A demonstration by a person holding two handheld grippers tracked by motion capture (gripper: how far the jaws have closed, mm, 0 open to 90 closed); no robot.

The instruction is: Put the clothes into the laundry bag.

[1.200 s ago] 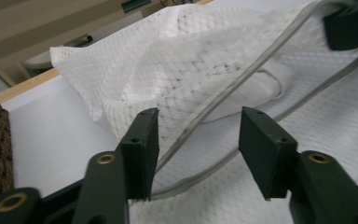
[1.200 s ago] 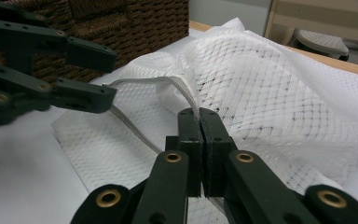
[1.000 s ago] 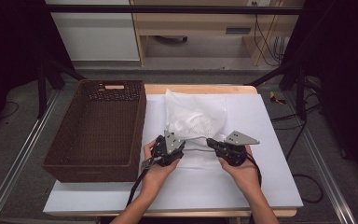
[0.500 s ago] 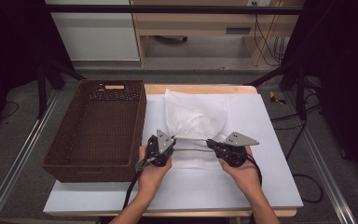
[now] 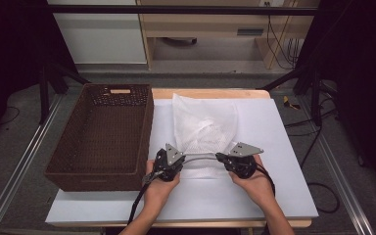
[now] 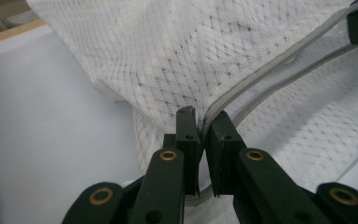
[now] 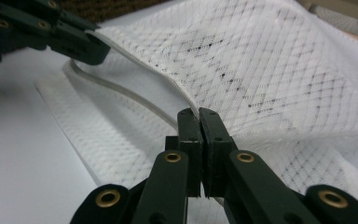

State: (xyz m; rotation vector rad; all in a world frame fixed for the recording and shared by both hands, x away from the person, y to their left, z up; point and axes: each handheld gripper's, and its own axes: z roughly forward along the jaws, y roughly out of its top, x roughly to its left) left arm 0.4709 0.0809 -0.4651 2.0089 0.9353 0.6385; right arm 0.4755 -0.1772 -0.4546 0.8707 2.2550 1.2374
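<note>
- Jaws of the left hand-held gripper (image 6: 201,116) are pinching the grey zipper edge (image 6: 270,70) of the white mesh bag (image 6: 168,56); they have just been closing on it, then easing a touch, with the edge between them.
- Jaws of the right hand-held gripper (image 7: 198,114) are pressing together on the same edge farther along, the mesh fabric fanning out past them.
- In the high view, the left hand-held gripper (image 5: 174,161) and the right hand-held gripper (image 5: 225,159) are pointing toward each other, with the zipper edge (image 5: 200,157) running as a raised grey band between them.
- In the right gripper view, the other hand-held gripper (image 7: 81,44) is showing at the upper left, gripping the far end of the lifted edge (image 7: 135,65), while a second grey band is lying lower on the desk (image 7: 18,140).
- The person's hands (image 5: 159,188) are wrapping around both tools from the near side of the desk (image 5: 284,161).
- The mesh bag (image 5: 205,127) is lying flat on the white desk surface, its near end lifted by the two grips, its far end reaching toward the wooden back edge.
- A dark brown wicker basket (image 5: 68,161) is standing just left of the bag, close beside the left hand.
</note>
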